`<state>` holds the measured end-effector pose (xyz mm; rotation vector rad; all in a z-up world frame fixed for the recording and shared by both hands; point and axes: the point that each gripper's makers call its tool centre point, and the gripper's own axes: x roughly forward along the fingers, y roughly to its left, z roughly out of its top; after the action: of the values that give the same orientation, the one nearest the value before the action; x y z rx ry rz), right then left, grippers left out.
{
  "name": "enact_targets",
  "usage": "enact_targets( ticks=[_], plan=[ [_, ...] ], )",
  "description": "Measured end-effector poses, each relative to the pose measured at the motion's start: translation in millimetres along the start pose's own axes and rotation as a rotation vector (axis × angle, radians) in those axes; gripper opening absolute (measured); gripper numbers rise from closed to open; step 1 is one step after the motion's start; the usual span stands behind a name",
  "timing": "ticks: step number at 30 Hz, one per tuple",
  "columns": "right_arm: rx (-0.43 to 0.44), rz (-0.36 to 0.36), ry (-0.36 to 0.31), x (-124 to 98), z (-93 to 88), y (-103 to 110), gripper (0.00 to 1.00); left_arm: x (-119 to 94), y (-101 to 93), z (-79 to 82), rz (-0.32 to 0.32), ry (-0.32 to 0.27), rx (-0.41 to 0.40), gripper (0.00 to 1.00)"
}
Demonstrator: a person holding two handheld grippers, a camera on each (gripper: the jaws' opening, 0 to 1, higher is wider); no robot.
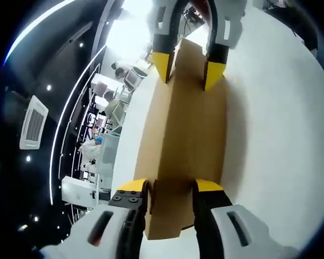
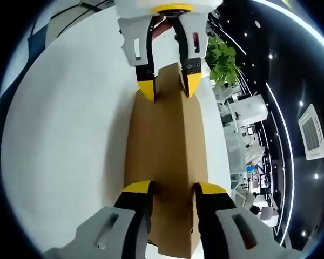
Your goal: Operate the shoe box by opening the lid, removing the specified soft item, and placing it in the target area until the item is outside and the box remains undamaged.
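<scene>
A long brown cardboard shoe box [image 1: 186, 129] lies closed on a white table and runs straight away from both cameras. My left gripper [image 1: 170, 189] holds its near end, the yellow-tipped jaws pressed against the cardboard on either side. At the box's far end my right gripper [image 1: 188, 73] pinches it the same way. In the right gripper view the shoe box [image 2: 164, 140] stretches from my right gripper [image 2: 173, 191] up to the left gripper [image 2: 170, 86]. The lid is down, so the box's contents are hidden.
The white table [image 1: 275, 135] spreads wide on one side of the box, and its edge lies close on the other side. Beyond that edge are desks, people [image 1: 116, 102], a green plant [image 2: 221, 56] and a dark ceiling with lights.
</scene>
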<state>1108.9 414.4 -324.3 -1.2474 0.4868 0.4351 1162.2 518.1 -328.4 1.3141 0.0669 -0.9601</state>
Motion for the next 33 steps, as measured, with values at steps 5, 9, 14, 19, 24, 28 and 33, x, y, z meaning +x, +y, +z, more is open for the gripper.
enact_targets(
  ticks=[5, 9, 14, 19, 24, 28, 33],
  plan=[
    [0.030, -0.015, -0.006, -2, 0.3, -7, 0.31, 2, 4.3, 0.1, 0.009, 0.008, 0.021, 0.36],
    [0.028, -0.018, -0.004, -1, -0.6, -9, 0.32, 2, 5.8, 1.4, 0.010, 0.001, 0.022, 0.36],
    [0.033, -0.033, -0.001, 0, -0.7, -14, 0.38, 1, 8.3, 2.0, 0.009, 0.000, 0.019, 0.35],
    [0.030, -0.042, -0.002, 3, 1.1, -20, 0.38, -2, 17.3, 8.3, 0.028, -0.012, 0.005, 0.32],
    [0.019, -0.040, -0.006, 4, 3.0, -22, 0.32, -2, 24.3, 11.6, 0.039, -0.026, -0.001, 0.34],
    [0.016, -0.044, -0.014, 3, 3.1, -25, 0.31, 0, 26.9, 9.6, 0.037, -0.031, -0.004, 0.35],
    [0.016, -0.047, -0.016, 1, 4.3, -28, 0.31, 0, 27.7, 6.1, 0.031, -0.049, 0.024, 0.36]
  ],
)
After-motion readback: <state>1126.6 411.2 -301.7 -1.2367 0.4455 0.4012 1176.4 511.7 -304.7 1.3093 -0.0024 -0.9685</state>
